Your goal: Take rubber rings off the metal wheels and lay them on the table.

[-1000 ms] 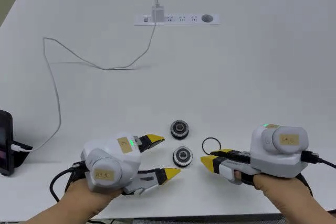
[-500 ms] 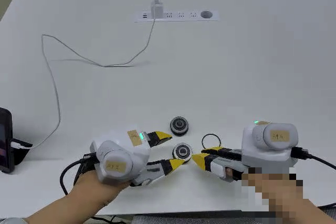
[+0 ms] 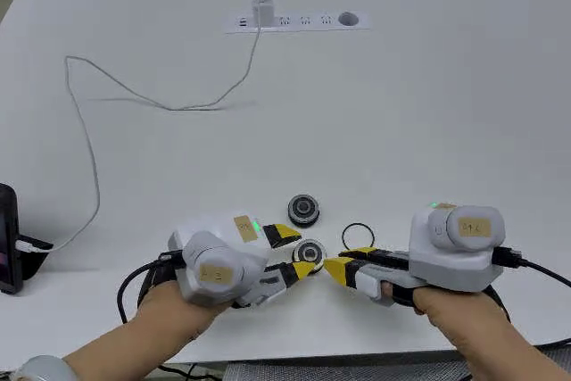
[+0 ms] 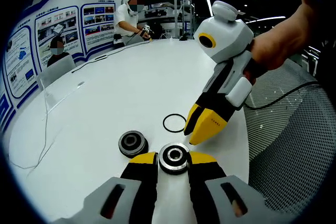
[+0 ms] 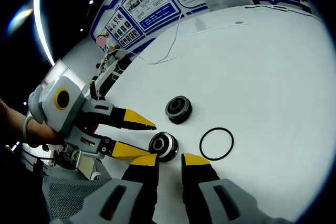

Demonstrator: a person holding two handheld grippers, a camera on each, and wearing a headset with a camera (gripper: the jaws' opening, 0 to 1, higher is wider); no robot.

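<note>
Table [image 3: 401, 113]: white, and it carries everything named below.
Near wheel [image 4: 174, 157]: lies flat on the table between the jaws of the left hand-held gripper [image 3: 297, 252]. It has a dark outer band round a bright hub. In the left gripper view its near edge is hidden behind the yellow tips.
Left hand-held gripper: closed in on the near wheel. In its own view a tip looks pressed to each side. In the right gripper view the farther tip seems a shade off the rim, so the firmness of the grip cannot be told.
Far wheel [image 3: 304, 209]: flat on the table just beyond the near wheel, apart from it and touched by neither gripper.
Rubber on the wheels: too small to tell whether either dark band is a rubber ring or part of the wheel.
Right hand-held gripper [image 5: 169, 159]: jaws a little apart with bare table between them, holding nothing. Its tips point at the near wheel and stop just short of it. In the head view its jaws overlap, so the gap is lost.
Loose rubber ring [image 3: 343, 237]: a thin black loop flat on the table, right of the near wheel and just beyond the right hand-held gripper's tips.
Hands: the left hand [image 3: 165, 314] and right hand [image 3: 459, 314] wrap the grips. The forearms are cut off at the bottom edge.
Far side: a power strip [image 3: 299, 20] with a white cable [image 3: 134, 95] trailing left toward a dark device [image 3: 9, 238]. The device is cut by the left edge and cannot be identified.
</note>
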